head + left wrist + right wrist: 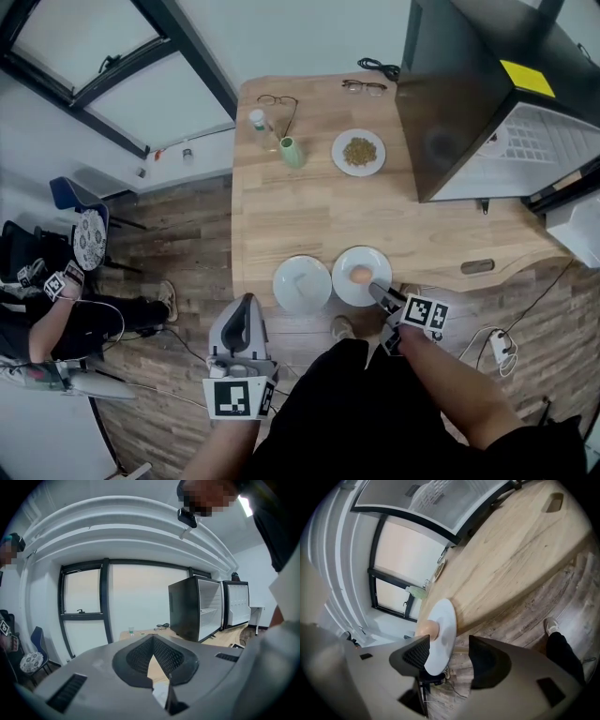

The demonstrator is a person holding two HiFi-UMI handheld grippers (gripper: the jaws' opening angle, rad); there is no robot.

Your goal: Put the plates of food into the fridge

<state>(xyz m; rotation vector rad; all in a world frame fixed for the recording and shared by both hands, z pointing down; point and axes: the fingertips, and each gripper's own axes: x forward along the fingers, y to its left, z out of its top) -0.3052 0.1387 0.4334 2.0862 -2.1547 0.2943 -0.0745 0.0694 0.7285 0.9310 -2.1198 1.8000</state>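
Three white plates lie on the wooden table (309, 211). One with greenish food (358, 152) is at the far side. At the near edge a plate (302, 283) with nothing I can make out on it lies beside a plate with a peach-coloured ball (362, 275). My right gripper (380, 291) is open, its jaws either side of that plate's near rim (440, 634), the left jaw close against it. My left gripper (247, 302) hangs below the table edge, shut on nothing. The black fridge (469, 94) stands at the far right with its door (534, 141) open.
Two pairs of glasses (277, 99) (364, 86), a green cup (292, 152) and a small glass (258, 119) lie at the table's far end. A person (56, 309) sits at the left by a blue chair (70, 192). A cable and plug (497, 347) lie on the floor.
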